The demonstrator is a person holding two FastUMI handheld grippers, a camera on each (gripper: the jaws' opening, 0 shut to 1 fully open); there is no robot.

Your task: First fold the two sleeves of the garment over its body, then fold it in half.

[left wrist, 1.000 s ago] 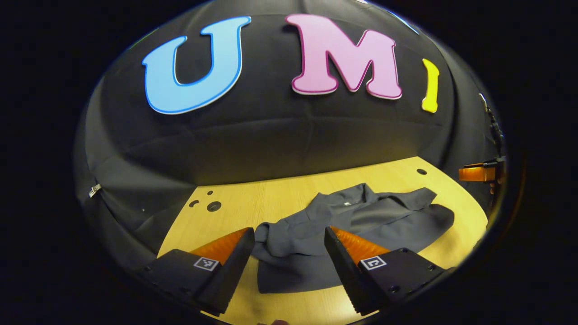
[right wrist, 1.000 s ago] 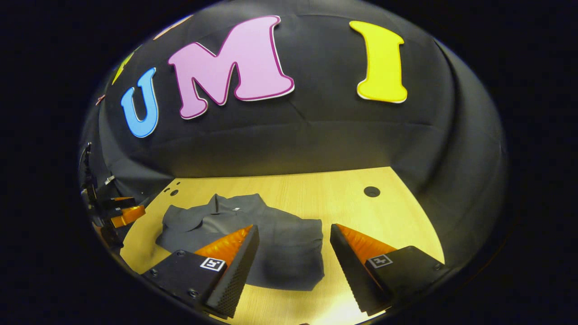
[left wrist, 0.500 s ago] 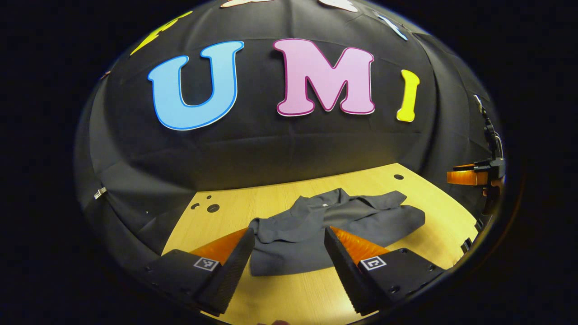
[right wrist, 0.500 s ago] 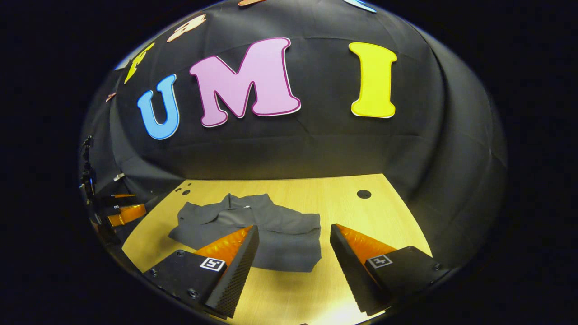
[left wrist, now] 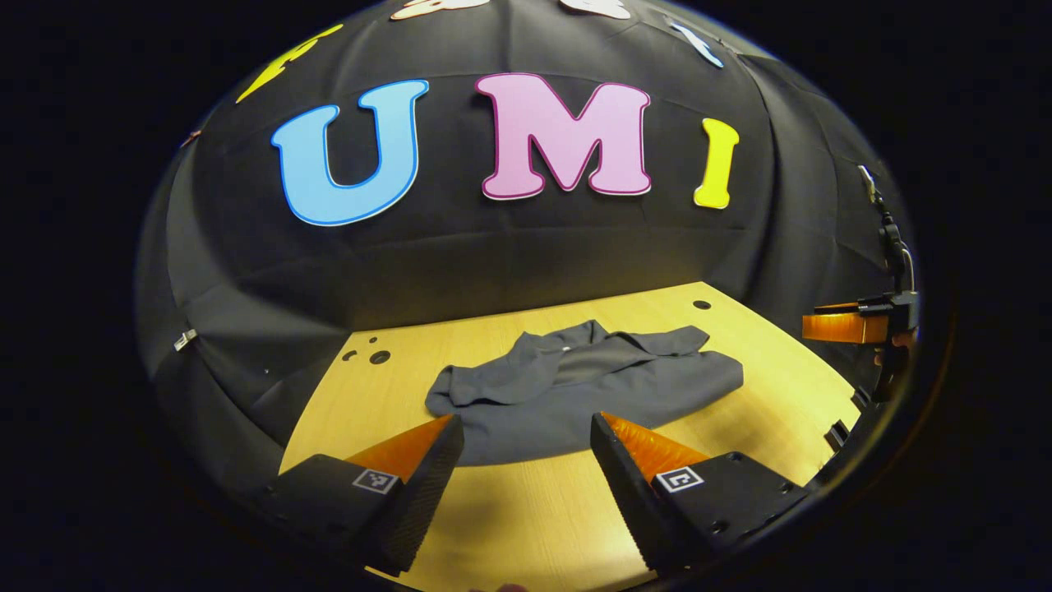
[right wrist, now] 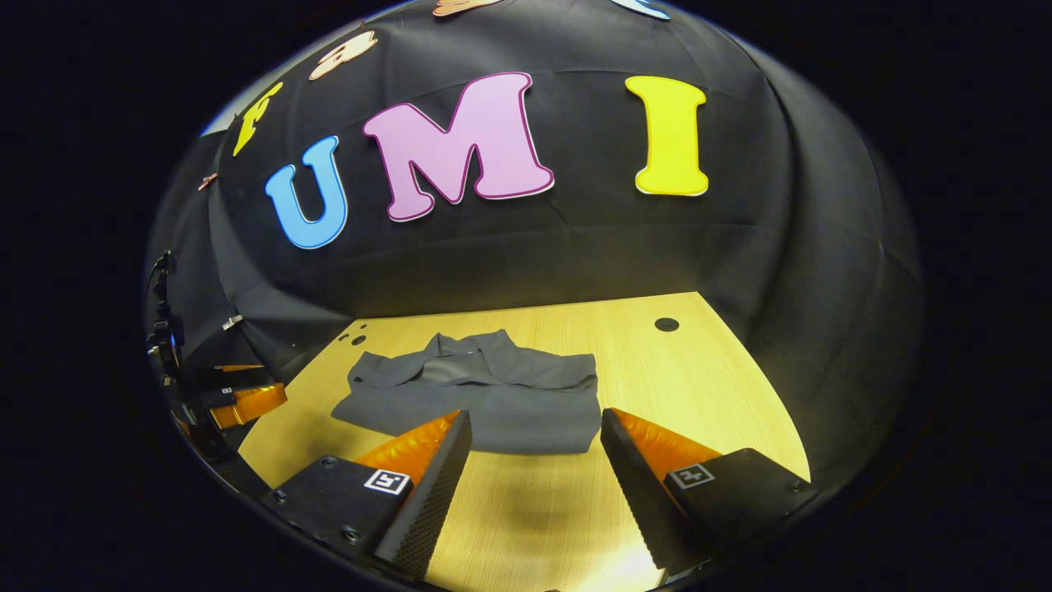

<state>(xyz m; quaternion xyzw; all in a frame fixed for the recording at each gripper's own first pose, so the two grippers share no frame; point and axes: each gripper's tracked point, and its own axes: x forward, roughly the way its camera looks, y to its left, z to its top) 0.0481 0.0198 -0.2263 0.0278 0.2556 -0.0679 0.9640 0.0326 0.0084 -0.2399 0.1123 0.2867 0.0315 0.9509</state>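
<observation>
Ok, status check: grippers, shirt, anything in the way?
Left gripper open, right gripper open, both holding nothing. Shirt folded, flat on table. Nothing in the way.

**Both grippers spread wide and holding nothing**

The left gripper (left wrist: 526, 460) has its two fingers set well apart, with nothing between them. The right gripper (right wrist: 534, 456) matches it, jaws parted and gripping nothing. In the left gripper view the right gripper appears far off to the right; in the right gripper view the left gripper appears far off to the left.
</observation>
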